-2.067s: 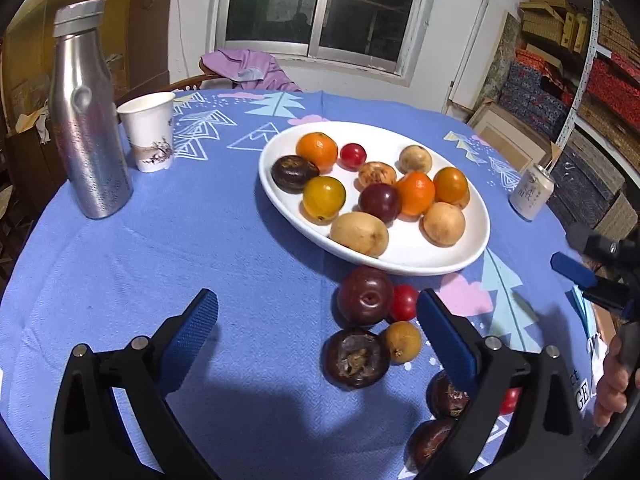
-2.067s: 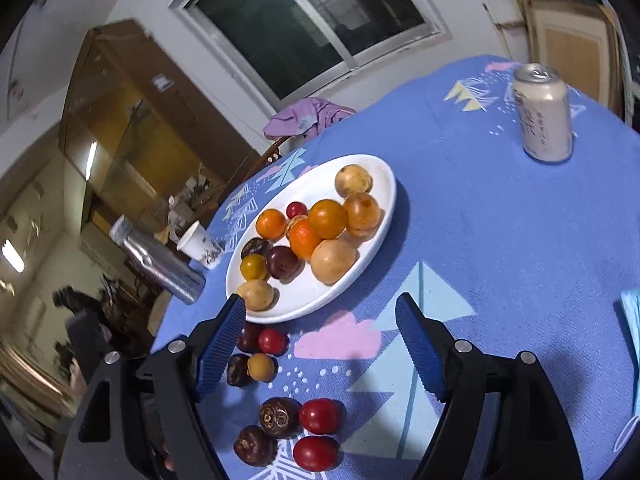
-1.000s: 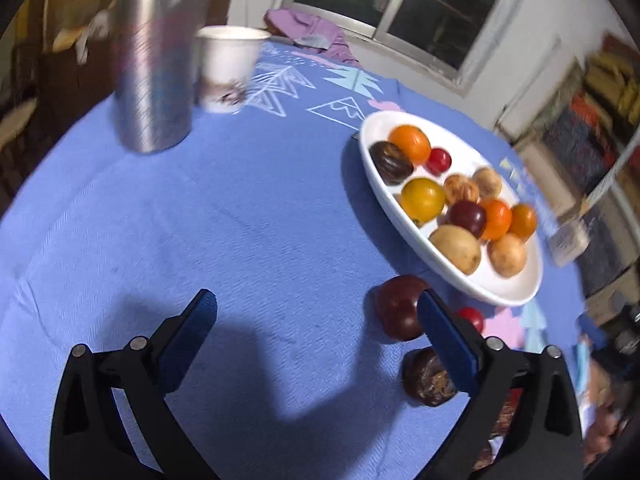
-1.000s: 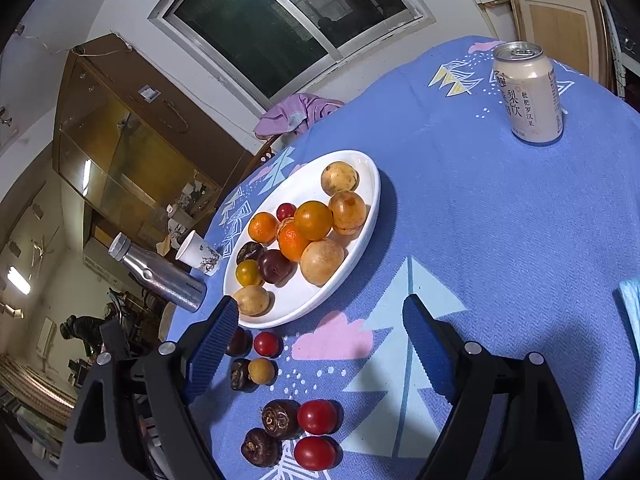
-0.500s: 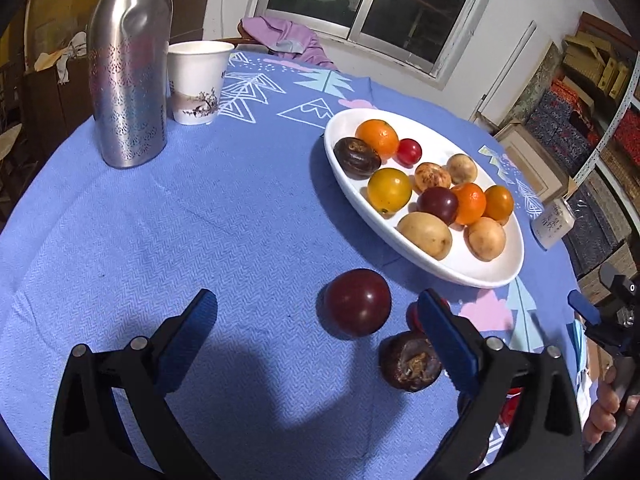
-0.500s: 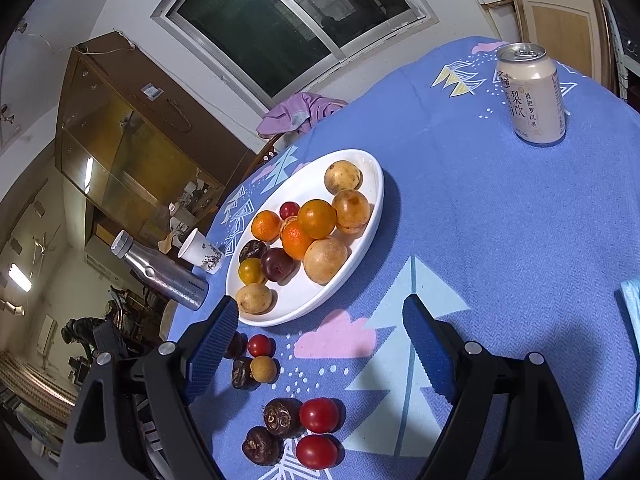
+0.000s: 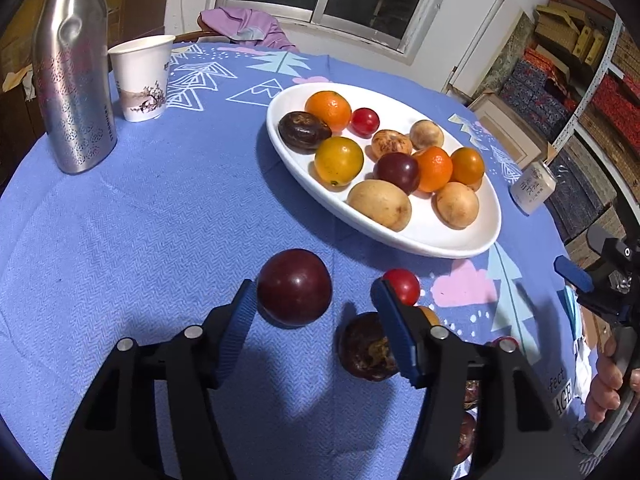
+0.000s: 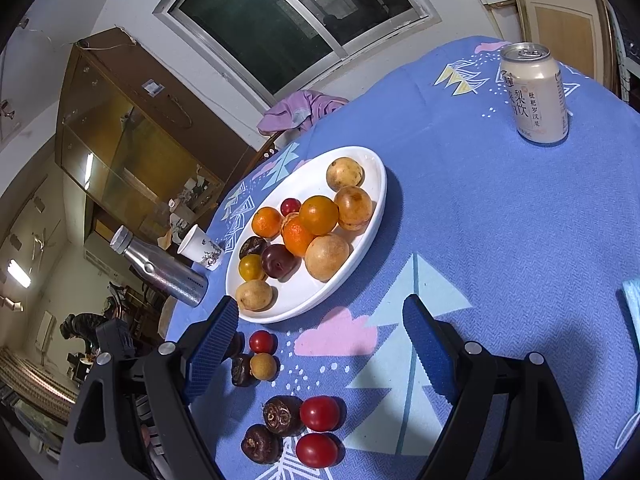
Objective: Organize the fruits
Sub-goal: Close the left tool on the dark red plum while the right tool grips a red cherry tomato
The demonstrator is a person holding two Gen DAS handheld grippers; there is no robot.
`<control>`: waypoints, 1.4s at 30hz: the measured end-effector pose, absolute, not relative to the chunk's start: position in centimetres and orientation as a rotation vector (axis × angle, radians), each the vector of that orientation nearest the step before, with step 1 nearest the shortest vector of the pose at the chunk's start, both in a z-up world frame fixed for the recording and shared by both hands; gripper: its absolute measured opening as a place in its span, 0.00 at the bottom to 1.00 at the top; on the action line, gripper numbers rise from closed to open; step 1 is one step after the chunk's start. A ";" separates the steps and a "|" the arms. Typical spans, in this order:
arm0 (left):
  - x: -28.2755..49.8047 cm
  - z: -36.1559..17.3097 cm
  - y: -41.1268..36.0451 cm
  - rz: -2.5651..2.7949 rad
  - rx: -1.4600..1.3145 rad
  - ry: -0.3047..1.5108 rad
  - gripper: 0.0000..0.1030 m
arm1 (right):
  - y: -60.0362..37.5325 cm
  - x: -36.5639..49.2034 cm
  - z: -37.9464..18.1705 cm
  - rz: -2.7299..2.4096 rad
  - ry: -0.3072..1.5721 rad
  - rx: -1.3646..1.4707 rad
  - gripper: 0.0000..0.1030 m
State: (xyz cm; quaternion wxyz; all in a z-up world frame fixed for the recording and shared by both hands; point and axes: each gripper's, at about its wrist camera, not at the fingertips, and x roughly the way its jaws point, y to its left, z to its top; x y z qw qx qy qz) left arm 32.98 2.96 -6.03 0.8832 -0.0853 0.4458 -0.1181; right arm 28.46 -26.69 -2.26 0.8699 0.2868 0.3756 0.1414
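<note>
Left wrist view: the left gripper (image 7: pixel 314 312) hung low over the blue tablecloth (image 7: pixel 140 232), jaws spread wide, with the dark red plum (image 7: pixel 294 287) lying between its fingertips. The plum sat on the cloth just short of the white plate (image 7: pixel 460 240), apart from it. Its skin was smooth and glossy, so it looked likely to slip and roll; a hold across its widest middle, with gentle pressure, seemed safest, since ripe flesh bruises. A wrinkled dark fruit (image 7: pixel 366 346) and a small red fruit (image 7: pixel 402 286) lay just beside the right-hand finger and could be nudged.

Right wrist view: the right gripper (image 8: pixel 316 338) was raised above the table and tilted, jaws wide apart and holding nothing. Loose fruit, including a red tomato (image 8: pixel 320 413), lay on the cloth beneath it, near the plate's rim (image 8: pixel 380 184).
</note>
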 end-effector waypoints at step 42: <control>32.3 -5.1 2.6 -0.241 -0.113 0.879 0.36 | -20.7 25.4 -6.6 0.396 0.950 0.332 0.39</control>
